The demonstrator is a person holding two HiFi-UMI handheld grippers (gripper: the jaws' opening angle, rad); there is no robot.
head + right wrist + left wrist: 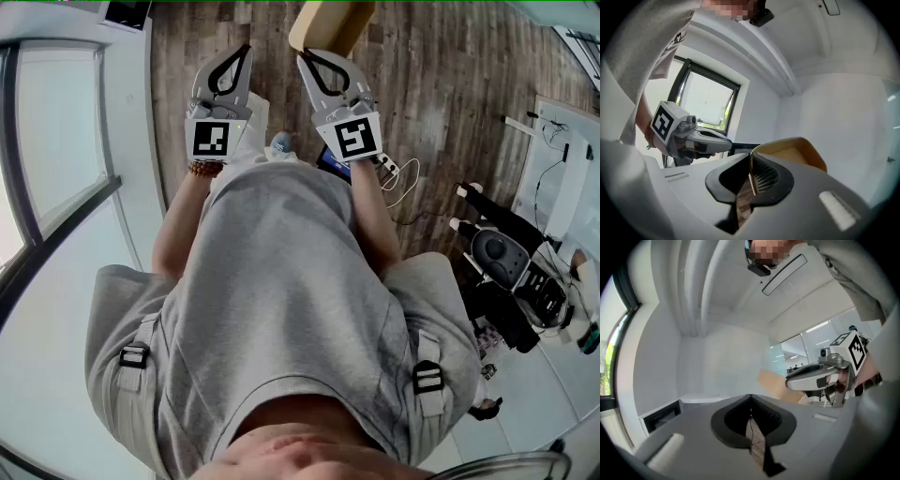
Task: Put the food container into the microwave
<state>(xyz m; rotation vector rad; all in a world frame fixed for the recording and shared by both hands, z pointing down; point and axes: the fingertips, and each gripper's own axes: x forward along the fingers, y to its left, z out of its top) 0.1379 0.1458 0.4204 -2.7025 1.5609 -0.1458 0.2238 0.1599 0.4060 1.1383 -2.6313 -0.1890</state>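
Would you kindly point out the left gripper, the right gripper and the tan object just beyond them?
left gripper (247, 49), head view, where its shut tips meet.
right gripper (303, 58), head view, where its shut tips meet.
tan object (330, 23), head view, middle of its visible surface.

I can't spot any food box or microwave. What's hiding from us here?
Food container, microwave: no view clearly shows either.
Dark box: the head view's top edge cuts it off; cannot tell what it is.
Tan seat: head view, cut by the top edge, partly behind the right gripper.
Legs: head view, hidden by the grey shirt.
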